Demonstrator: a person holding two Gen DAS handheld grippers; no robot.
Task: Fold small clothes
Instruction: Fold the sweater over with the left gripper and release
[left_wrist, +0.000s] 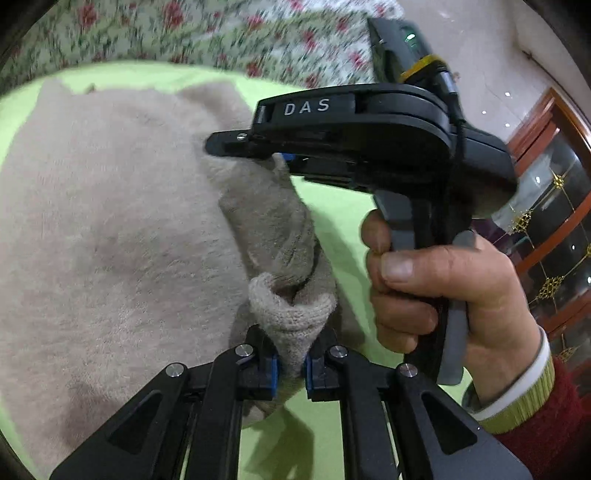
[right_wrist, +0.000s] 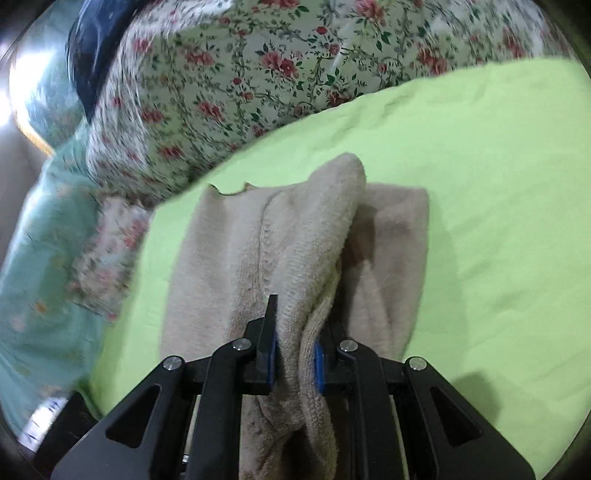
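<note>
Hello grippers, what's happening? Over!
Left gripper and right gripper both clamped on the beige sweater. Sweater partly lifted off green sheet. Nothing blocking.

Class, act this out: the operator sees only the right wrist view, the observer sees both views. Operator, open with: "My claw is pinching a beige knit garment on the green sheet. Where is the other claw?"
Observer: The left claw is shut on a ribbed edge of the same beige garment.
Operator: Is the cloth between the two claws slack?
Observer: No, a bunched band of it runs from the left claw up to your right claw.
Operator: What lies beyond my tool on its far side?
Observer: A wooden cabinet with glass doors, which your view lacks.
Operator: Who grips my handle?
Observer: A bare hand in a red sleeve.
</note>
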